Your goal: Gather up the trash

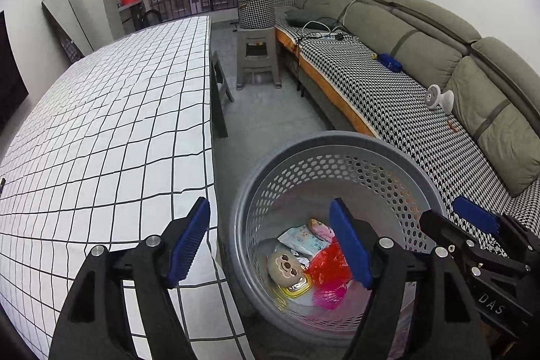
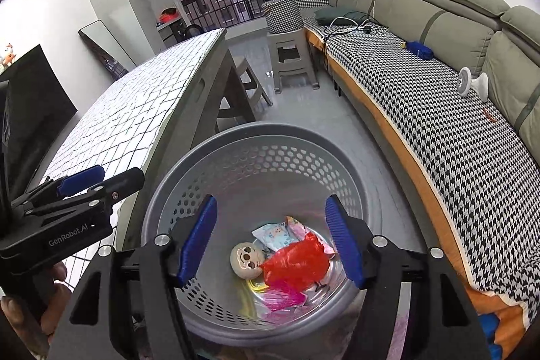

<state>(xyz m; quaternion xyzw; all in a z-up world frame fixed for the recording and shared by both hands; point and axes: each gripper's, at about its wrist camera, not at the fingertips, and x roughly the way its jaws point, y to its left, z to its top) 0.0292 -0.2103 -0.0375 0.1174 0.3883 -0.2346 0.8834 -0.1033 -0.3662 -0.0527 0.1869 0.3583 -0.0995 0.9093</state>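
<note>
Left gripper (image 1: pixel 275 242): jaws spread, nothing between them, hanging over the near-left rim of the bin (image 1: pixel 337 140).
Right gripper (image 2: pixel 270 238): jaws apart too, empty, squarely above the bin's mouth.
Trash: a red plastic bag (image 2: pixel 297 262), wrappers and a small cartoon-face packet (image 2: pixel 246 260) lie on the bin floor.
Doing it well: keep both jaws wide, then lift straight clear of the rim.
Hard to tell: the grid-cloth table (image 1: pixel 101 123) shows no trash; its near end is cut off.

"GenRobot.AI" stands on the left hand-held gripper (image 2: pixel 84 179); "DAS" on the right hand-held gripper (image 1: pixel 472 218)
</note>
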